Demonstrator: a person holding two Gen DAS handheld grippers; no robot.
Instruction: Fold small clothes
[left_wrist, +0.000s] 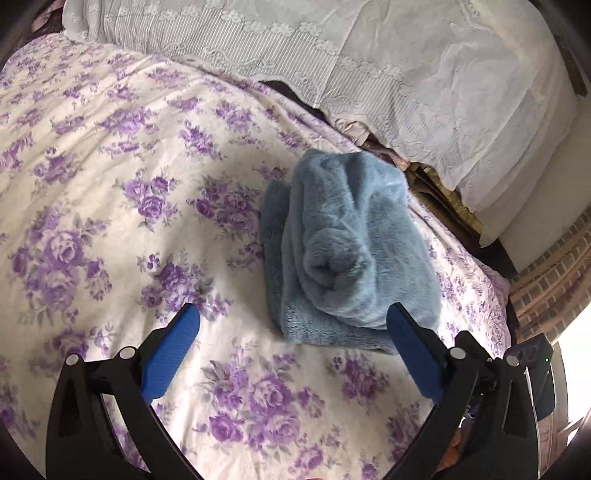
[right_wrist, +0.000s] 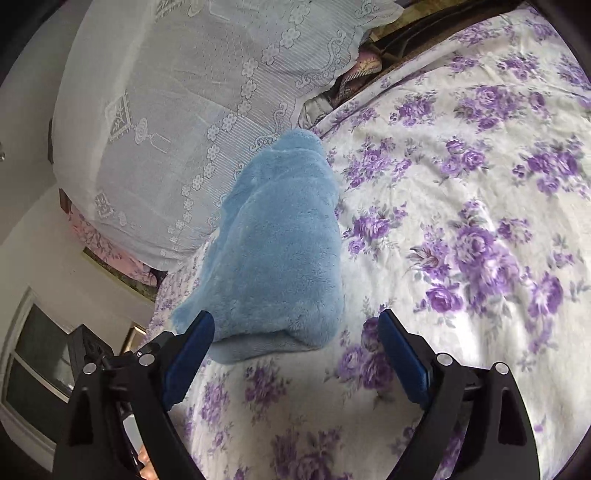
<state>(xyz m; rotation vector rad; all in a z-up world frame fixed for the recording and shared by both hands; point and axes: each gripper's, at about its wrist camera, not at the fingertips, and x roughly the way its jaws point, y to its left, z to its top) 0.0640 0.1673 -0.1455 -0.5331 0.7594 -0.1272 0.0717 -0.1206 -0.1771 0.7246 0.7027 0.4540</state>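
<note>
Blue fleece garment (left_wrist: 343, 254), folded into a thick bundle with a rolled end on top, lies on the bed's purple-flowered sheet (left_wrist: 110, 184), near a lace-covered pillow (left_wrist: 443, 74). No container shows in either view. Left tool (left_wrist: 293, 328) has its blue pads wide apart, the right one in front of the bundle's near corner, gripping nothing. Right tool (right_wrist: 297, 334) also stands wide apart, its jaws on either side of the bundle's near end without pressing it.

1. We see a white bedspread (left_wrist: 110, 155) printed with purple roses.
2. We see a white lace cloth (left_wrist: 406, 55) draped over bulky things beside it.
3. We see a brick wall (left_wrist: 554, 273).
4. We see a window (right_wrist: 37, 362).
</note>
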